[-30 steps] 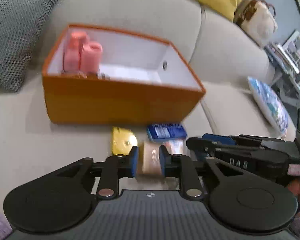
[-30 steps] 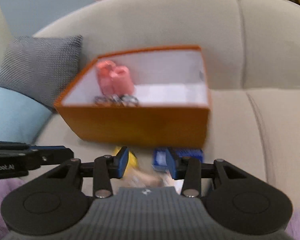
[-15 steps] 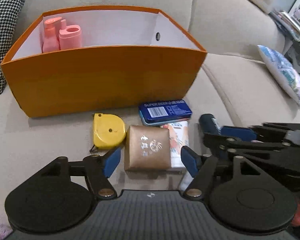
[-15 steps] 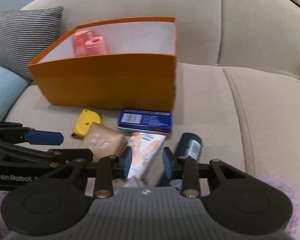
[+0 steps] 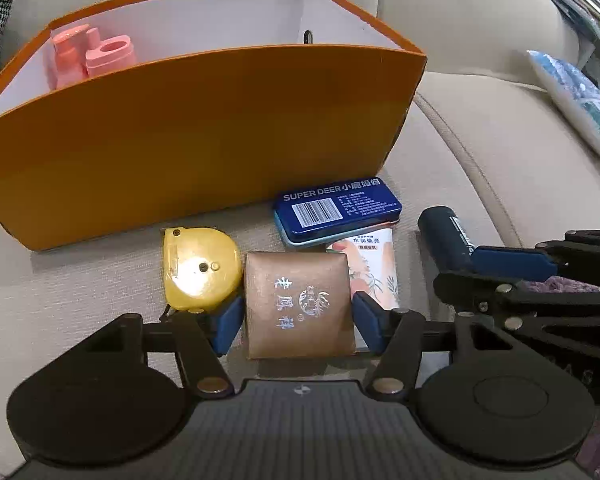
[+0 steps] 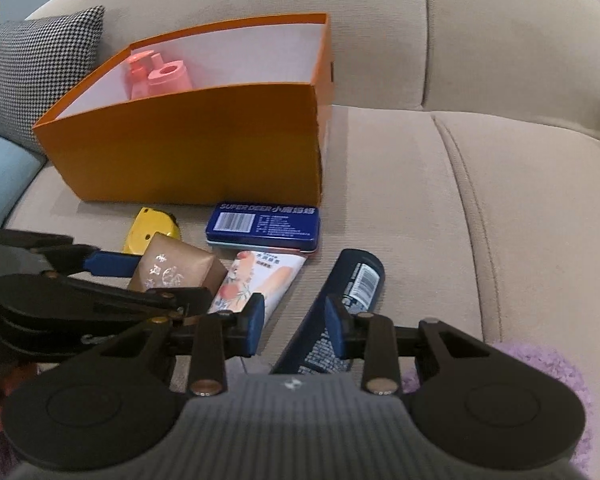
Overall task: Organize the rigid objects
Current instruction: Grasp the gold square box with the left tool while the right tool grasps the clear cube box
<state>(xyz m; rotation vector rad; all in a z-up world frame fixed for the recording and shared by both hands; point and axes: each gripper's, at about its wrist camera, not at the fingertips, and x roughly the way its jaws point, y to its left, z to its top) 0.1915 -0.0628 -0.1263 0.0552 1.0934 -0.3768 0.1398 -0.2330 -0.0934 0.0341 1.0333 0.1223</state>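
Note:
An orange box (image 5: 204,128) (image 6: 204,136) stands on the beige sofa with two pink bottles (image 5: 88,54) (image 6: 156,76) in its left end. In front of it lie a yellow tape measure (image 5: 198,268), a bronze square box (image 5: 298,302) (image 6: 172,266), a blue tin (image 5: 336,210) (image 6: 264,228), a white tube (image 5: 374,268) (image 6: 256,280) and a dark blue bottle (image 5: 444,240) (image 6: 340,304). My left gripper (image 5: 299,326) is open with its pads on either side of the bronze box. My right gripper (image 6: 294,324) is open, low between the tube and the dark bottle.
A houndstooth cushion (image 6: 32,68) and a light blue cushion (image 6: 0,176) lie left of the box. A blue patterned pillow (image 5: 580,100) lies at the sofa's right end. A purple fluffy cloth (image 6: 540,364) is at the seat's front edge.
Both grippers have dropped closer to the objects in front of the box. My left gripper has opened and now straddles the bronze box. My right gripper has moved right toward the dark bottle.

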